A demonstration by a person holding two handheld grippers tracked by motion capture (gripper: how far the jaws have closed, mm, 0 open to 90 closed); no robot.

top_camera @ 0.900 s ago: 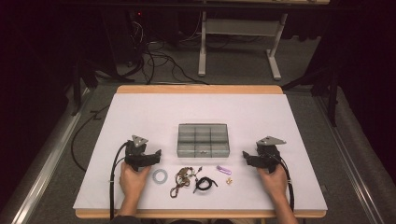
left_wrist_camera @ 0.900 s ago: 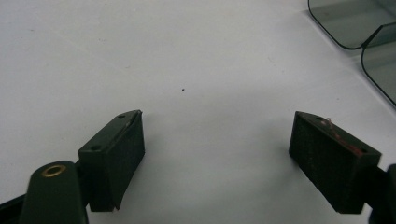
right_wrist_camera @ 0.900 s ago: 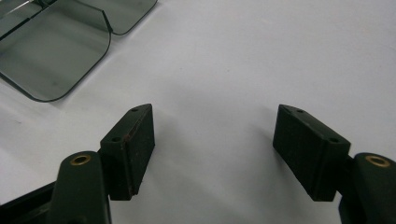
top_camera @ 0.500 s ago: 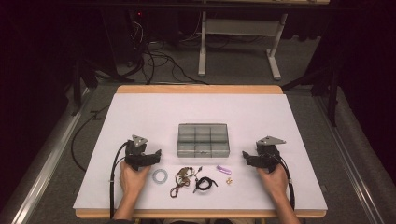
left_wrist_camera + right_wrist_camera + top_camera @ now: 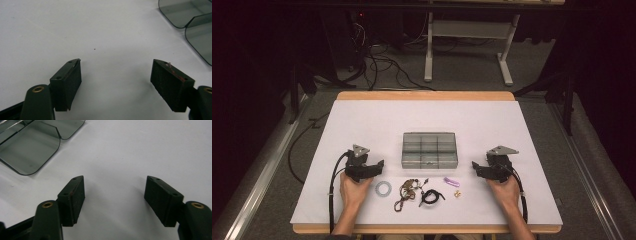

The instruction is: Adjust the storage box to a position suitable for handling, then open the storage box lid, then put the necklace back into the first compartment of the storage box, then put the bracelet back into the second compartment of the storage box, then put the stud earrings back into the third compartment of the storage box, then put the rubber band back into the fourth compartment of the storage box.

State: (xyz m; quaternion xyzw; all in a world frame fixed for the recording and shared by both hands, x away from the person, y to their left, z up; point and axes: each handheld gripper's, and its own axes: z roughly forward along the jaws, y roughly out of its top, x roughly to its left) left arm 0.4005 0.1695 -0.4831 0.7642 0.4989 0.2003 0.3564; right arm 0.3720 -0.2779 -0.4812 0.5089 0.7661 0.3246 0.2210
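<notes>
While sitting closed at the middle of the white sheet [image 5: 362, 120], grey compartment box [image 5: 430, 149], split by dividers into a grid of cells. Rounded smoked-plastic corner of it at one o'clock in the left gripper view [image 5: 190, 17], at eleven o'clock in the right gripper view [image 5: 30, 147].

Just below the box, at its six o'clock, a row of small items lying apart from one another: pale ring [image 5: 383, 188] at seven, brown tangled chain [image 5: 408, 192], black looped cord [image 5: 430, 196], purple piece [image 5: 451, 181], tiny gold bits [image 5: 457, 193], too small to identify, perhaps beads.

At eight o'clock of the box, left gripper [image 5: 379, 165], jaws spread wide, nothing between them, bare sheet beneath, pointing toward three o'clock; gripped by left hand [image 5: 353, 187]. At four o'clock of the box, right gripper [image 5: 475, 166], jaws likewise spread and empty, pointing toward nine o'clock; held by right hand [image 5: 505, 187]. Both near the row, touching none of it.

Farther out, wooden table edge [image 5: 424, 95] at twelve, then grey floor with dark cables [image 5: 377, 65] and a white stand [image 5: 428, 55].
</notes>
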